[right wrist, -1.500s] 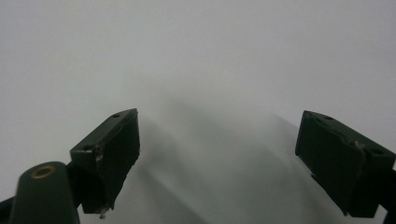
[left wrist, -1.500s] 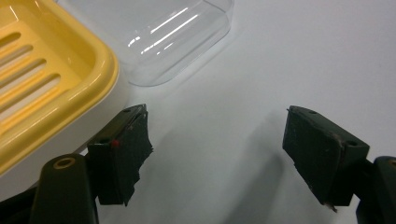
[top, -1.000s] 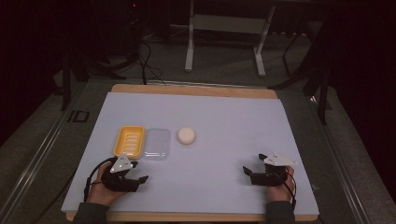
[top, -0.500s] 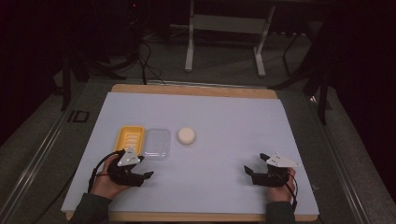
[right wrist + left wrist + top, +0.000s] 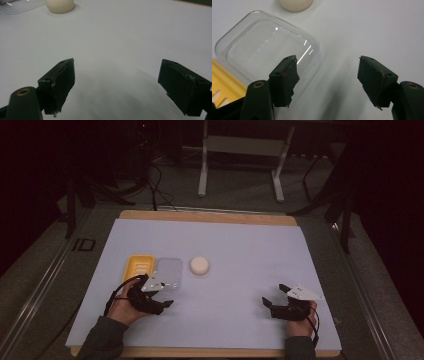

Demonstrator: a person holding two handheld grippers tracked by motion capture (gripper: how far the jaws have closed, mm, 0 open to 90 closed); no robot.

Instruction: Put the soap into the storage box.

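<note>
a: where was the left gripper [image 5: 161, 296] at that moment?

b: low over the white sheet [image 5: 240, 250] on the table, at the near edge of the clear, rounded-square plastic lid [image 5: 167, 271]. in the left gripper view its jaws stood wide apart with nothing between them, and one finger [image 5: 285, 76] overlapped the lid's near corner while the other finger [image 5: 374, 77] was off over bare sheet. whether that first finger touched the plastic i couldn't tell.

a: and the other things near those fingers?

b: the shallow yellow plastic tray [image 5: 139, 268] lay touching the clear lid on the side away from the open gap, just showing as a yellow edge [image 5: 224, 82] beside the first finger. the small round cream-coloured puck [image 5: 199, 265] sat beyond the fingertips, past the lid's far edge, apart from it; its lower rim [image 5: 295, 3] showed ahead of the jaws.

a: the right gripper [image 5: 275, 299]?

b: well apart from all of that, held by the person's right hand [image 5: 299, 320] over empty sheet. its jaws were also spread wide and held nothing; in the right gripper view one finger [image 5: 58, 81] and the other finger [image 5: 183, 86] framed plain white surface. the cream puck [image 5: 60, 5] was far ahead of the fingertips, with a corner of the clear lid [image 5: 15, 6] beside it.

a: and the left hand [image 5: 125, 307]?

b: it gripped the left gripper from behind, a dark sleeve [image 5: 102, 342] coming in from the near edge.
</note>
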